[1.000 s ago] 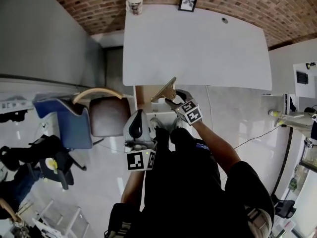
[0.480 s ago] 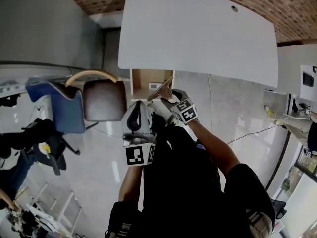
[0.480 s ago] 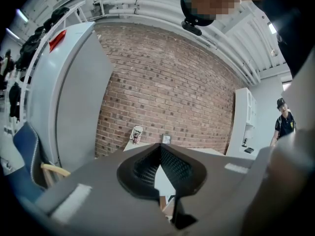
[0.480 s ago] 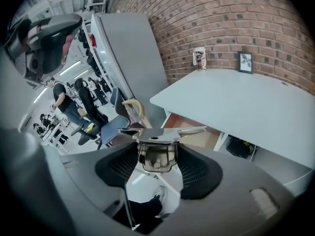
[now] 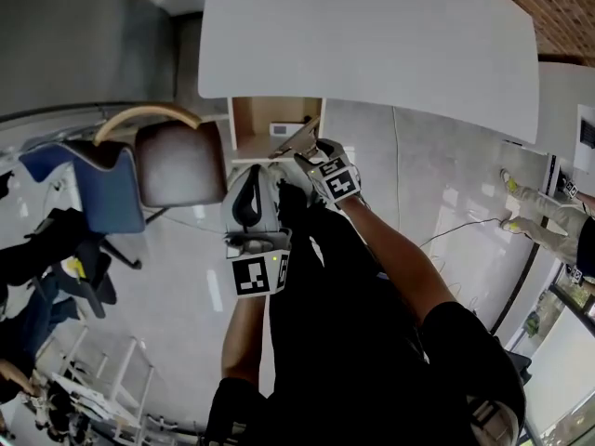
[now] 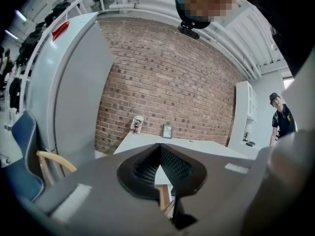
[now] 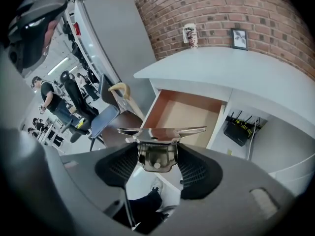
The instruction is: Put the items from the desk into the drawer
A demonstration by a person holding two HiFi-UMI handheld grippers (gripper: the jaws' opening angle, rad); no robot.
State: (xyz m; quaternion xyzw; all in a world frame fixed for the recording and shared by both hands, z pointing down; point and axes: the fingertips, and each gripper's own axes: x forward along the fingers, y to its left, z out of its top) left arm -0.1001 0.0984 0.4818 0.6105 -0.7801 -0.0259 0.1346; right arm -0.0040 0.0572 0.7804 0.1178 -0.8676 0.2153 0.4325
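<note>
Item: left gripper (image 6: pixel 158 147), nearest the body, jaws brought together tip to tip with nothing between them; it is held low beside the right gripper (image 7: pixel 156 154), whose jaws are clamped on the metal clip of a flat tan board, taken to be a clipboard (image 5: pixel 296 143). In the right gripper view the clip's bar is seen lying crosswise to the jaws; in the head view the board is seen nearly edge-on, its long axis slanted up and forward from the jaws toward the drawer (image 7: pixel 186 116). The drawer is pulled out from under the desk (image 5: pixel 372 45), just ahead of and below the board's leading edge; its wooden floor is largely bare, with one small white item (image 5: pixel 284 128) lying toward the back. The right hand is judged the nearer and the only loaded one. Room: the drawer's front rim and the overhanging desk edge are judged the two edges to be cleared; a chair (image 5: pixel 181 161) stands close at the left. Farthest, on the desk against the brick wall: a cup (image 6: pixel 137 124) and a picture frame (image 6: pixel 167 131), not yet stowed.
</note>
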